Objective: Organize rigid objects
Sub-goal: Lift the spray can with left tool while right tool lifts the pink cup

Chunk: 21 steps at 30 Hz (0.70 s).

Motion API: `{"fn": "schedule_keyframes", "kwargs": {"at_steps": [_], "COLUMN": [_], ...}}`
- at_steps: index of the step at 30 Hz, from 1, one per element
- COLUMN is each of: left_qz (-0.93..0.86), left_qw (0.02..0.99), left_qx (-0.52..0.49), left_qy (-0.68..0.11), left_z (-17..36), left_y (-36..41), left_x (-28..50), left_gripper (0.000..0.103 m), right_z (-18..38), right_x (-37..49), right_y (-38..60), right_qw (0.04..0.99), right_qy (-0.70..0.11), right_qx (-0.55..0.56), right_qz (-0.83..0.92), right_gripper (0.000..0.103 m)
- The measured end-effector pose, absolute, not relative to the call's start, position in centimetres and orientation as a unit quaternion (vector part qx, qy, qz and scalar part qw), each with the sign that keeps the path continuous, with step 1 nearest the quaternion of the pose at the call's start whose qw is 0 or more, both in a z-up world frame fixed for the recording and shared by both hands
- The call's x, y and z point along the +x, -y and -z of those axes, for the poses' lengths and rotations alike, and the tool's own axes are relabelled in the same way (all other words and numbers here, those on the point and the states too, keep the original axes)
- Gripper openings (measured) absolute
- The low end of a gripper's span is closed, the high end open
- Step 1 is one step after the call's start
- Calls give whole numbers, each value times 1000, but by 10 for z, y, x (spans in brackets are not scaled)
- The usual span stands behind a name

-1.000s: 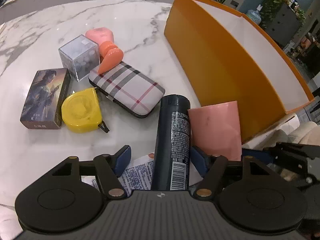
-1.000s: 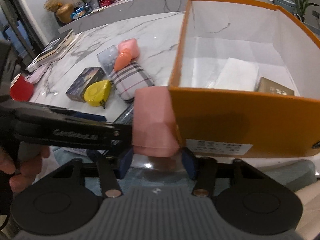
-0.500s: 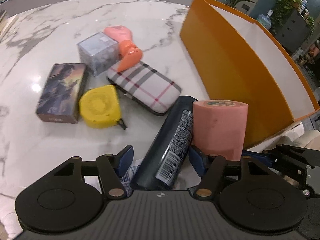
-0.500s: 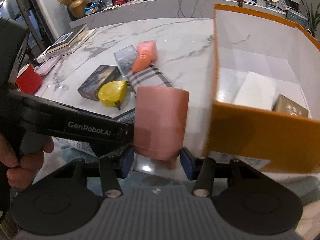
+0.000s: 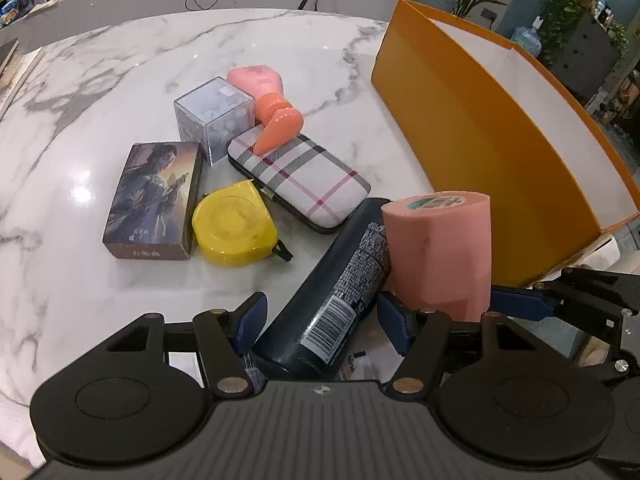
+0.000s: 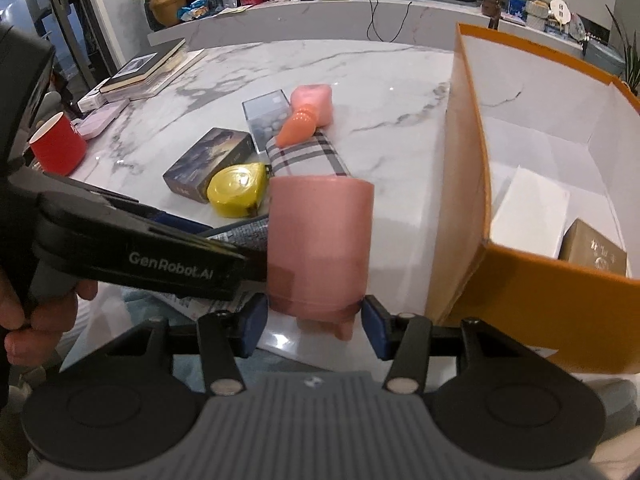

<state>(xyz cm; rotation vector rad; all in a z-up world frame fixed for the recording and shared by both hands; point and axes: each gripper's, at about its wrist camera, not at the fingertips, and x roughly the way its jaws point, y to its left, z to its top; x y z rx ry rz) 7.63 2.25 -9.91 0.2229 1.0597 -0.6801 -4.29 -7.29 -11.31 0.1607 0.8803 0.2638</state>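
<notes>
My right gripper (image 6: 314, 322) is shut on a pink bottle (image 6: 320, 240), held upside down beside the orange box (image 6: 468, 184). The bottle also shows in the left wrist view (image 5: 440, 252). My left gripper (image 5: 320, 316) is open around the lower end of a dark spray can (image 5: 340, 292) lying on the marble table (image 5: 120, 80); its pads stand clear of the can. A plaid case (image 5: 300, 180), yellow tape measure (image 5: 234, 226), picture box (image 5: 154, 196), clear cube (image 5: 216, 116) and pink pump bottle (image 5: 268, 100) lie beyond.
The orange box (image 5: 480, 140) stands at the right; inside it are a white box (image 6: 532, 212) and a brown box (image 6: 592, 256). A red cup (image 6: 58, 148) and stacked books (image 6: 144, 72) sit at the table's far left. Printed paper lies under the can.
The right gripper has swung left, away from the box front, carrying the pink bottle. The dark can has turned from straight to slanted between the left jaws.
</notes>
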Motion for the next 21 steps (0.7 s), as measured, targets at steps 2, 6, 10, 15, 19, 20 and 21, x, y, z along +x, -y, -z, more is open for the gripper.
{"fn": "schedule_keyframes", "kwargs": {"at_steps": [2, 6, 10, 15, 19, 20, 21], "left_qz": [323, 327, 330, 306, 281, 277, 273], "left_qw": [802, 800, 793, 787, 788, 787, 787], "left_qx": [106, 116, 100, 102, 131, 134, 134], "left_qy": [-491, -489, -502, -525, -533, -534, -537], "left_z": [100, 103, 105, 99, 90, 89, 88], "left_y": [-21, -16, -17, -18, -20, -23, -26], "left_x": [77, 77, 79, 78, 75, 75, 76], "left_gripper": [75, 74, 67, 62, 55, 55, 55], "right_z": [112, 112, 112, 111, 108, 108, 108], "right_x": [-43, -43, -42, -42, -44, -44, -45], "right_y": [72, 73, 70, 68, 61, 58, 56], "right_qw": [893, 895, 896, 896, 892, 890, 888], "right_qy": [-425, -423, -421, -420, -425, -429, -434], "right_qx": [76, 81, 80, 74, 59, 54, 51], "right_qz": [-125, -119, -116, -124, -141, -142, -142], "right_gripper": [61, 62, 64, 55, 55, 55, 55]}}
